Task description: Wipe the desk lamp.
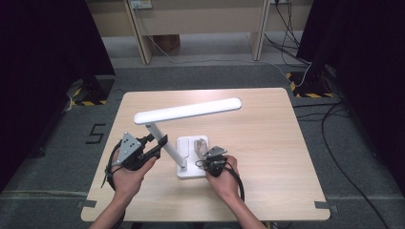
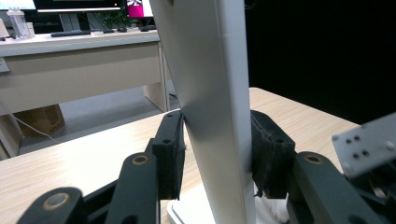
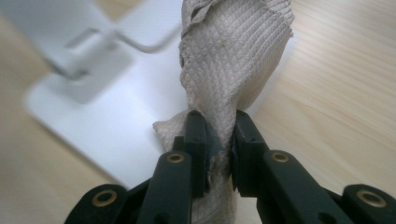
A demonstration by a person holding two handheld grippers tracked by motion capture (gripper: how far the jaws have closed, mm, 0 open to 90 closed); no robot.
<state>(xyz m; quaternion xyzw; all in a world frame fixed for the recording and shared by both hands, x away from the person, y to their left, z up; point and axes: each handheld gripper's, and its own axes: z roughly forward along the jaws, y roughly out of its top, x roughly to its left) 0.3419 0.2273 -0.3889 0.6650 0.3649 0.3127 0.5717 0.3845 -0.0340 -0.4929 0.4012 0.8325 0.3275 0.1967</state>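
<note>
A white desk lamp stands on the table, its long head [image 1: 187, 110] held out over a slanted arm [image 1: 165, 145] that rises from a flat white base [image 1: 186, 144]. My left gripper [image 1: 159, 143] is shut on the lamp arm [image 2: 212, 93], one pad on each side of it. My right gripper [image 1: 206, 151] is shut on a beige woven cloth [image 3: 233, 60]. The cloth [image 1: 200, 144] lies on the lamp base [image 3: 116, 126], with its free end reaching away from the jaws.
The wooden table [image 1: 267, 138] has bare room to the right of the lamp and behind it. Cables [image 1: 334, 119] run over the grey floor at the right. A light wooden desk [image 1: 200, 19] stands at the back.
</note>
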